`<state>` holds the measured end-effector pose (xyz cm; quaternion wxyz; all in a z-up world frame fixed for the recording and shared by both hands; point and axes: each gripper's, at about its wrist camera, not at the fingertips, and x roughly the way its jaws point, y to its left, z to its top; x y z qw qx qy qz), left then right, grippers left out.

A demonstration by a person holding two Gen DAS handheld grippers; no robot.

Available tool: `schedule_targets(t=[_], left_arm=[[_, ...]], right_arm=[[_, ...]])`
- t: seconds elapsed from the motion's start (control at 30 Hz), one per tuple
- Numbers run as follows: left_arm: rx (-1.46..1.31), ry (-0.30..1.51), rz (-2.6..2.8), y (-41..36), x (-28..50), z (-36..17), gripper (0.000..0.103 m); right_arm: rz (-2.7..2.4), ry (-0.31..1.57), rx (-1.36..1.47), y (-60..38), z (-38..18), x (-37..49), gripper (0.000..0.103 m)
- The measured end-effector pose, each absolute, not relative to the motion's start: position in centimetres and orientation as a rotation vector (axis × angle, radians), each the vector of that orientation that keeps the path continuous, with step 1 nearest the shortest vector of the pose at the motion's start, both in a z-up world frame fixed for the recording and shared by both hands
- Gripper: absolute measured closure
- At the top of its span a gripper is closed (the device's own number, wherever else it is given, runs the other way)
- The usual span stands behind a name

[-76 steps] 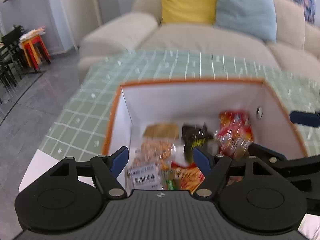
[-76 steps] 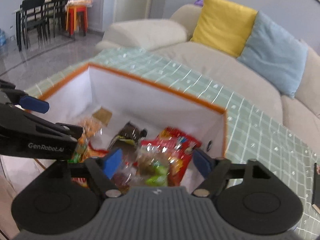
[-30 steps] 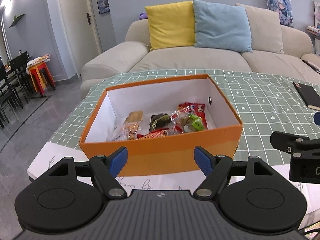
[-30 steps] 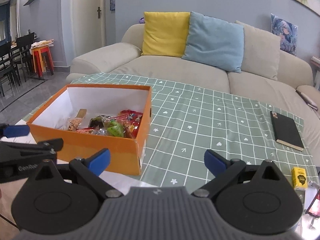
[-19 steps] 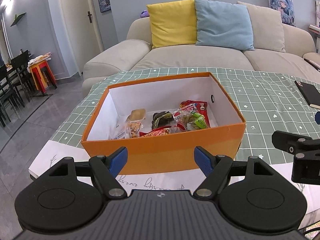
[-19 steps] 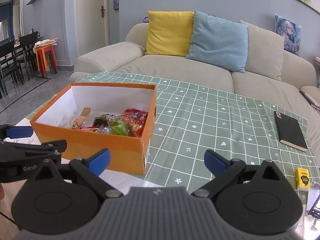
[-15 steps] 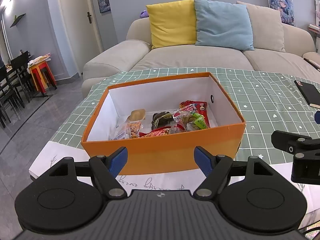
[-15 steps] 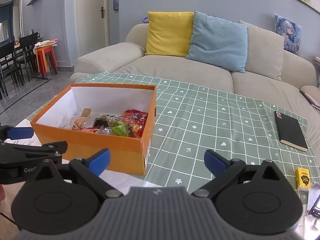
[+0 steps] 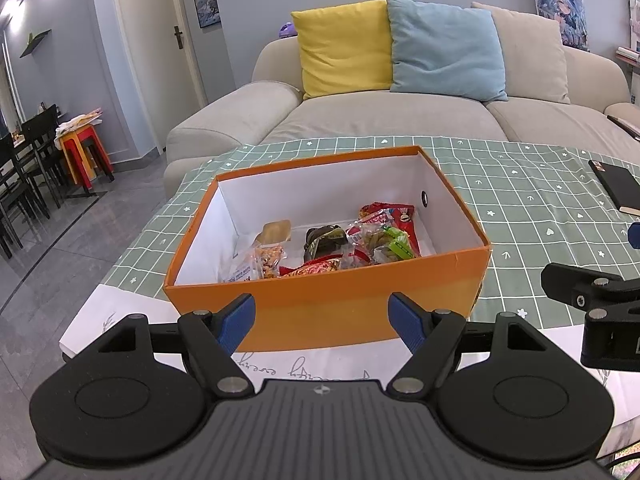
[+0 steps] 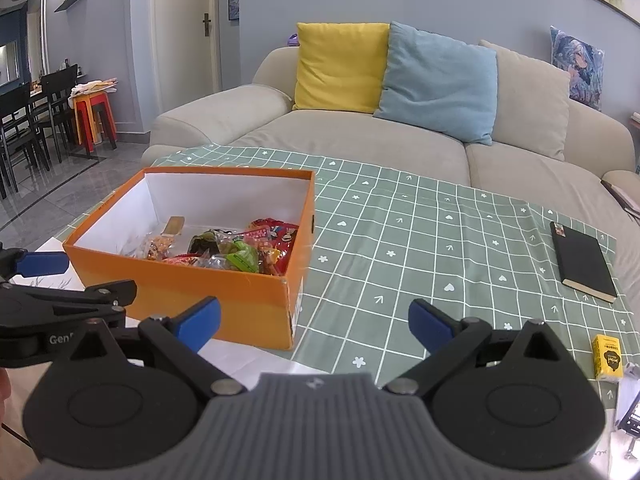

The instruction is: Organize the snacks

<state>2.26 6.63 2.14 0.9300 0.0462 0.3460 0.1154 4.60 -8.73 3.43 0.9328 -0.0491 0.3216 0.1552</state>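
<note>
An orange box (image 9: 328, 300) with white inner walls stands on the table near its front left corner; it also shows in the right wrist view (image 10: 224, 300). Several snack packets (image 9: 360, 240) lie inside it, among them a red one, a green one and a dark one; the right wrist view shows them too (image 10: 240, 252). My left gripper (image 9: 324, 316) is open and empty, held back in front of the box's near wall. My right gripper (image 10: 314, 320) is open and empty, to the right of the box over the green checked cloth (image 10: 440, 248).
A black notebook (image 10: 582, 260) lies at the right of the table. A small yellow carton (image 10: 608, 356) stands near the front right edge. A beige sofa (image 10: 360, 136) with yellow and blue cushions is behind the table. Dark chairs and red stools (image 10: 92, 116) stand at the far left.
Both grippers pulled up and back out of the box since 2.5 s ago. In the last second they have hardly moved; both stay open and empty.
</note>
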Motion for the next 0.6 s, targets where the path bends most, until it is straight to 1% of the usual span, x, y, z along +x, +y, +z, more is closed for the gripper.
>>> schedule_targets(t=[0.6], left_arm=[[0.096, 0.713, 0.242, 6.76, 2.19, 2.22, 0.014]], right_arm=[[0.315, 0.662, -0.101, -8.83, 3.35, 4.64, 0.006]])
